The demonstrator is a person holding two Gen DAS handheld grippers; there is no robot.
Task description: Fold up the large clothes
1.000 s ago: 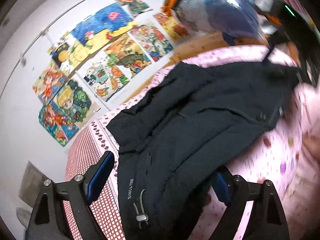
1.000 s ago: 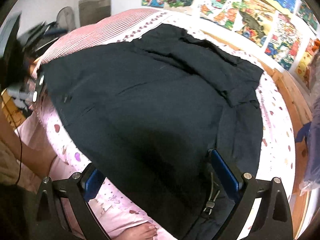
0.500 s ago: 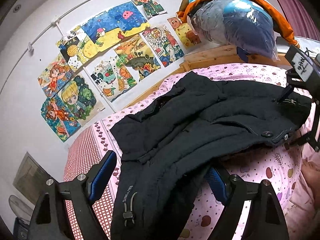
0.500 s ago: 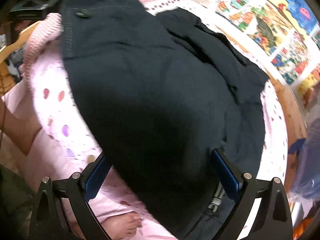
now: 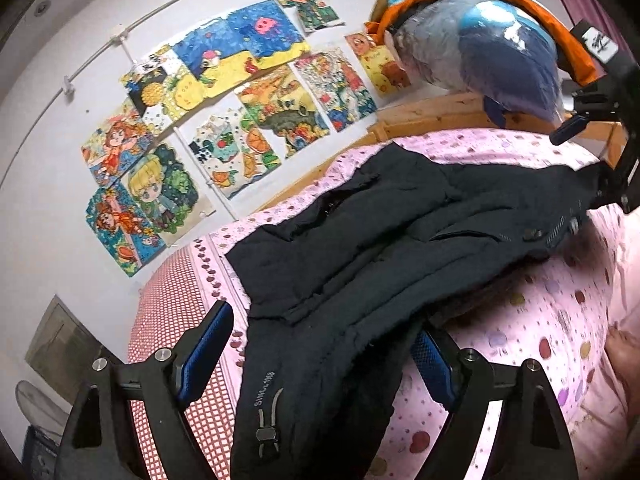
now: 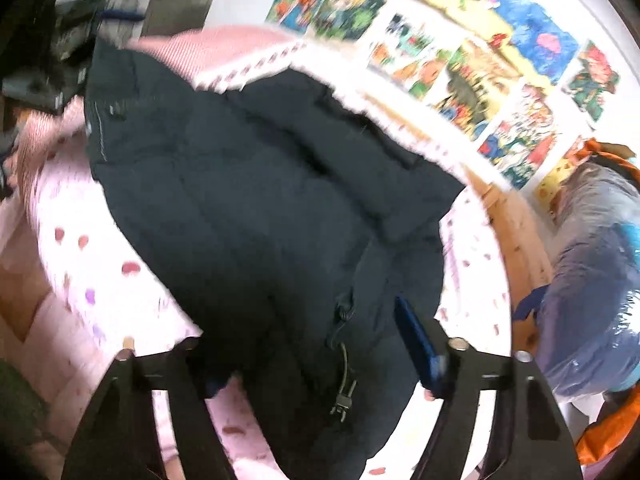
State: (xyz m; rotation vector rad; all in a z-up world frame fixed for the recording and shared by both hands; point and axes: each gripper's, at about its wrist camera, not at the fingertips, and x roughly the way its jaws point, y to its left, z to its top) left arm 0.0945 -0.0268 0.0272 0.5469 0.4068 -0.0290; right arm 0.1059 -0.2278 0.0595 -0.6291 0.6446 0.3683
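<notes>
A dark navy padded jacket (image 5: pixel 380 248) lies spread on a pink dotted bed (image 5: pixel 540 320). My left gripper (image 5: pixel 320 344) stands wide open over the hem near the cord toggle. Its left pad is clear of the cloth and fabric drapes over the right pad. In the right wrist view the jacket (image 6: pixel 260 208) fills the middle, blurred. My right gripper (image 6: pixel 304 332) has jaws closing on a thick fold of it, the left pad buried in cloth. From the left wrist view, the right gripper (image 5: pixel 596 160) holds the jacket's front edge raised off the bed.
Colourful drawings (image 5: pixel 224 128) cover the white wall behind the bed. A plastic-wrapped blue bundle (image 5: pixel 492 40) sits on the wooden bed frame (image 5: pixel 440 112). A red checked sheet (image 5: pixel 172 300) covers the bed's left end. A person's bare foot (image 5: pixel 624 356) shows at the right.
The right gripper's jaws have narrowed around the jacket and it has risen and tipped up, lifting that edge off the bed. The left gripper has hardly moved.
</notes>
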